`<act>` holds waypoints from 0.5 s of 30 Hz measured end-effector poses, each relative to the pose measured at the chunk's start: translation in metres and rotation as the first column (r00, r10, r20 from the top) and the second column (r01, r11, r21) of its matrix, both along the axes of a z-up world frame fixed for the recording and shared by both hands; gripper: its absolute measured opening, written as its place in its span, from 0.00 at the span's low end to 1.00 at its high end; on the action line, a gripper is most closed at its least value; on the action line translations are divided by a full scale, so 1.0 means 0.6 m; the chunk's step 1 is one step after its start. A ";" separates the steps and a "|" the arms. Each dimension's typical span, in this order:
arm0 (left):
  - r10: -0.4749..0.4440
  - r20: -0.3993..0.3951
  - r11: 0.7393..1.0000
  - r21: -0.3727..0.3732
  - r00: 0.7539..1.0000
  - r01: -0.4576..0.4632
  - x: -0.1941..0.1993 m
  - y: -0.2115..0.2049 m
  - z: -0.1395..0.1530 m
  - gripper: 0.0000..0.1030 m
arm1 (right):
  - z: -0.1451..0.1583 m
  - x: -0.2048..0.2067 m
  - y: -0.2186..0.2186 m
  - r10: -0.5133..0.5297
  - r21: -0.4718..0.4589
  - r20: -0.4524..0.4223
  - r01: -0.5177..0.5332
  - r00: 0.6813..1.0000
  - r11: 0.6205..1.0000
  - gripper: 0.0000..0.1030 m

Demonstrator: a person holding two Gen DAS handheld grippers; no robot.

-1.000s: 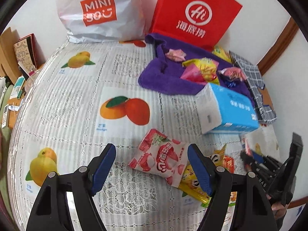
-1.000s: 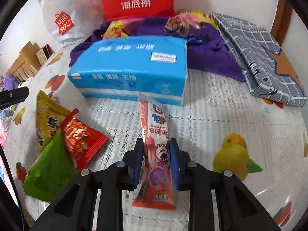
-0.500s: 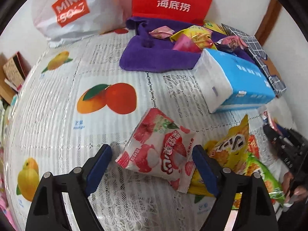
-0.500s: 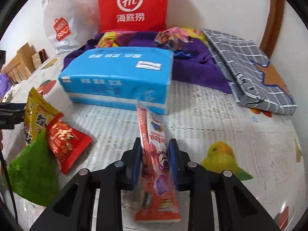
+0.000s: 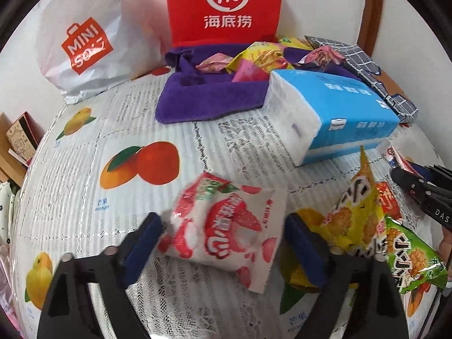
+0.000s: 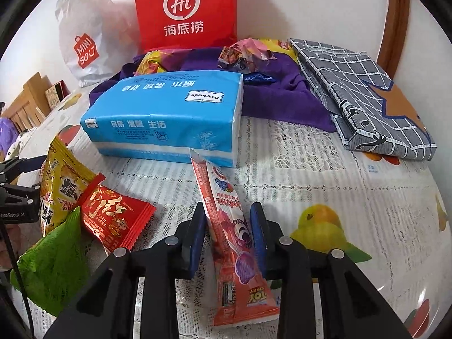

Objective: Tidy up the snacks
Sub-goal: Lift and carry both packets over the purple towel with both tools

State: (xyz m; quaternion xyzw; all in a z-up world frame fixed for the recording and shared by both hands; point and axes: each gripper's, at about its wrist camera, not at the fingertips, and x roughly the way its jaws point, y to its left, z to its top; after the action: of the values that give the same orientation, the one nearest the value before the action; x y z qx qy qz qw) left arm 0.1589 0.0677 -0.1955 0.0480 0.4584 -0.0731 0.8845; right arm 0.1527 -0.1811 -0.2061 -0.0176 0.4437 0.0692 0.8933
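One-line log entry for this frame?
left gripper: open, straddling lychee pack | right gripper: shut on candy stick | towel: holds snacks

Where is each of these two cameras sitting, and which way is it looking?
Left wrist view: on the left hand-held gripper, looking forward over the white strawberry-print snack packet between its open blue fingers; the right hand-held gripper shows at the right edge.
Right wrist view: on the right hand-held gripper, looking forward at the long red candy packet it holds.
Shared: the blue tissue pack, the red paper bag and the purple towel.
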 end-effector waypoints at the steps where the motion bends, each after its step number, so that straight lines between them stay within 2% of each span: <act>1: -0.004 0.006 1.000 0.000 1.000 0.004 -0.001 -0.001 0.002 0.72 | 0.000 0.000 0.000 0.000 0.002 0.000 0.000 1.000 1.000 0.30; 3: -0.003 0.011 1.000 -0.001 1.000 0.003 -0.001 -0.002 0.004 0.57 | 0.000 0.000 0.001 0.000 0.003 0.000 0.000 1.000 1.000 0.30; 6: 0.006 -0.001 1.000 -0.002 1.000 -0.006 0.002 0.000 0.007 0.52 | 0.000 0.000 0.000 0.001 0.004 0.000 -0.001 1.000 1.000 0.30; 8: 0.010 -0.009 1.000 -0.006 1.000 -0.010 0.002 0.003 0.008 0.50 | 0.000 0.000 0.000 0.002 0.011 -0.001 -0.002 1.000 1.000 0.30; 11: 0.028 -0.029 0.999 -0.039 0.999 -0.029 0.002 0.013 0.012 0.50 | 0.001 0.000 -0.005 -0.014 0.016 0.001 0.014 1.000 1.000 0.22; 15: 0.047 -0.042 0.995 -0.084 0.998 -0.050 -0.002 0.026 0.020 0.50 | 0.006 -0.004 -0.007 -0.017 0.011 -0.012 0.017 1.000 1.000 0.19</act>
State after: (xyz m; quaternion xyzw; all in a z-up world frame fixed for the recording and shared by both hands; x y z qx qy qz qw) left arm 0.1577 0.0830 -0.1833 -0.0022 0.4734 -0.0720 0.8779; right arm 0.1504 -0.1853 -0.2026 -0.0084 0.4489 0.0642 0.8912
